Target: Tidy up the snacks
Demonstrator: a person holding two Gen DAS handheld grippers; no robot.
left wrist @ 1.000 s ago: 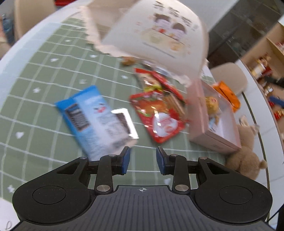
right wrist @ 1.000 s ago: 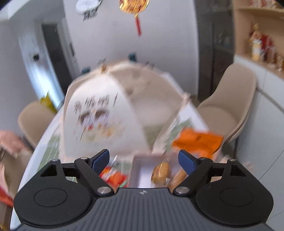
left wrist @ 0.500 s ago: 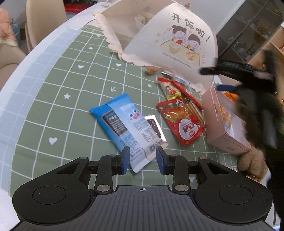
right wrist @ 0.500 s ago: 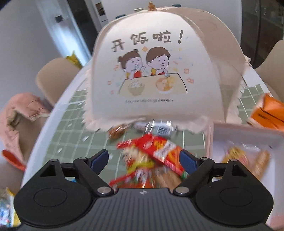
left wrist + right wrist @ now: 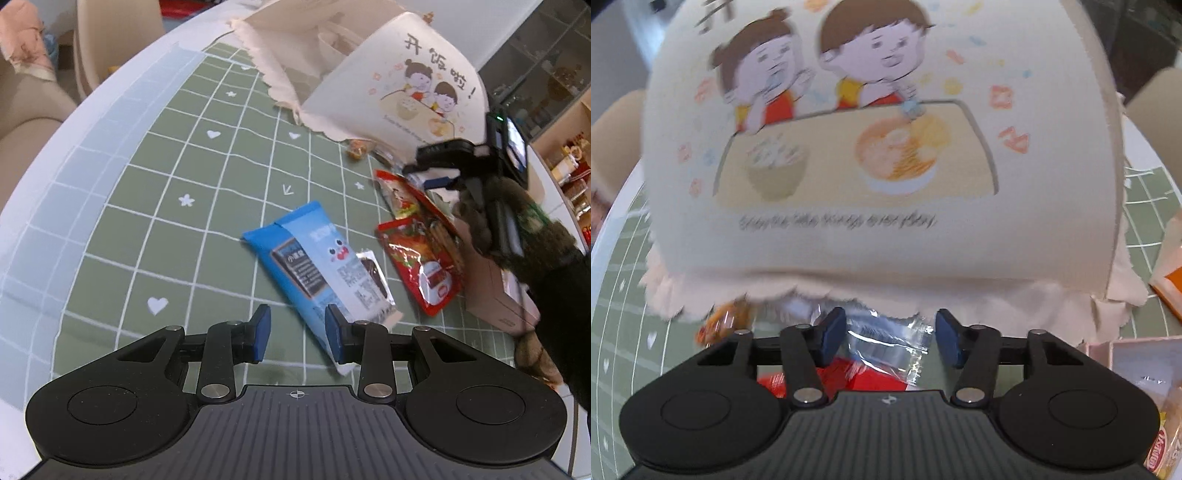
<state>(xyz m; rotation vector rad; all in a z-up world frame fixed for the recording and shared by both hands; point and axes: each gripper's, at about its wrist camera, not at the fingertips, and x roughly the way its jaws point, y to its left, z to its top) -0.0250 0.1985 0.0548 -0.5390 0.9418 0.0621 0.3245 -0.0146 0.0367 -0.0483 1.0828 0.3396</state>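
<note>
On the green grid tablecloth [image 5: 155,206], one blue snack packet [image 5: 314,266] is lying beside two red snack packets [image 5: 424,258], all near the cartoon-printed food cover [image 5: 399,88]. Left gripper [image 5: 297,334] is hovering with jaws apart, its right pad over the blue packet's near end. Right gripper [image 5: 891,338] is hanging open and empty over one clear wrapper [image 5: 886,339] at the cover's frilled edge; one pink box [image 5: 1137,354] is sitting beside the cover.

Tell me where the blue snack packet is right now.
In the left wrist view, the blue snack packet lies flat on the green checked tablecloth, just ahead of the left gripper, with the red snack bags to its right.
</note>
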